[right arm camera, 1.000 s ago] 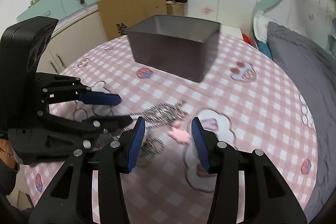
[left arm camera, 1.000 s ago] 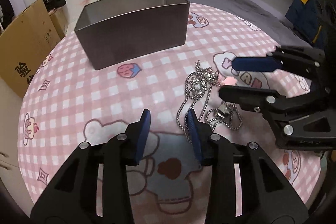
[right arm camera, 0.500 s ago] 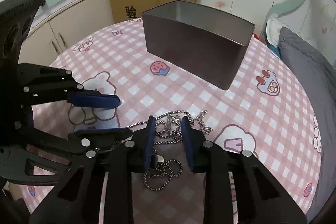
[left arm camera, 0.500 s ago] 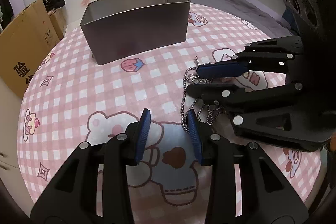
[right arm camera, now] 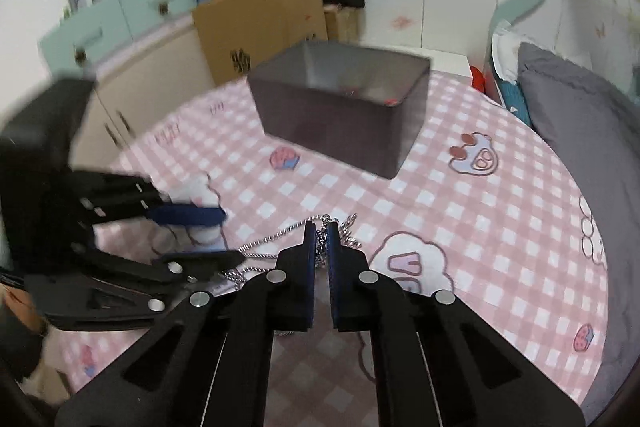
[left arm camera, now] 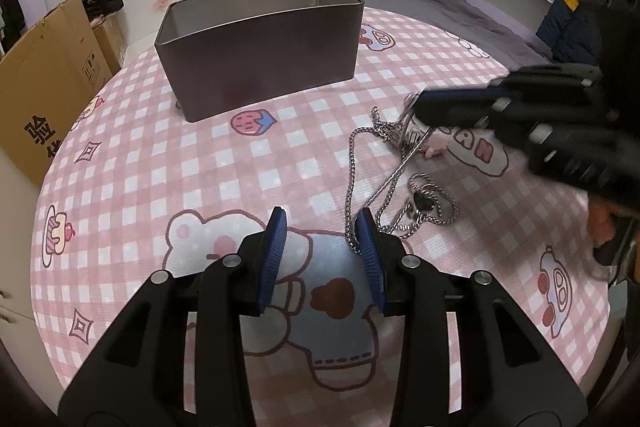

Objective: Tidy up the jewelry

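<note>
Two tools are seen: the right tool (right arm camera: 321, 231) has just been closed on a silver chain (right arm camera: 276, 238) lifted off the worktop (left arm camera: 160, 163); the left tool (left arm camera: 321, 231) is held partly open, empty, beside remaining chains (left arm camera: 420, 203). Beyond, a grey box (left arm camera: 260, 63) is left unobstructed.

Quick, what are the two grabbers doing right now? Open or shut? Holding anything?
Left gripper: open, holding nothing; a silver chain lies just past its right finger.
Right gripper: just closed, shut on the silver chain.
</note>
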The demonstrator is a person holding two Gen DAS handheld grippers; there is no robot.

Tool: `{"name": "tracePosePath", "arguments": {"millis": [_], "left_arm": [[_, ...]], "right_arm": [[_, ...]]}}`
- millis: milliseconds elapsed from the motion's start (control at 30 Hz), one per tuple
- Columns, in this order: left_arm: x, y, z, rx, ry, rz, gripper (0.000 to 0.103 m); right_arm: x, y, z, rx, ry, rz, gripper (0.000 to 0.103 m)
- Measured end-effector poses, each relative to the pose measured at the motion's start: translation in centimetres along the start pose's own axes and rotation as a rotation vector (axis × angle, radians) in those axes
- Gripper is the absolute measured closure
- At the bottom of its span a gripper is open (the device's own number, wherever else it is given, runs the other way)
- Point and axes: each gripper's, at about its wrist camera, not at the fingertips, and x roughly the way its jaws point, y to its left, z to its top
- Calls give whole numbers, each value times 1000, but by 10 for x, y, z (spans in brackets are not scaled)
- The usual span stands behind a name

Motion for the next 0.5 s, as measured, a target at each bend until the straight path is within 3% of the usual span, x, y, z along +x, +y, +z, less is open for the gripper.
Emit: {"name": "tracePosePath", "arguments": {"millis": [267, 500], "left_arm": [[-1, -1, 2, -9, 2, -10, 64], [-7, -12, 15, 15, -43, -101, 60]], "right_arm": [[-23, -23, 0, 103, -55, 52, 99], [-41, -16, 17, 91, -116, 80, 99]]}}
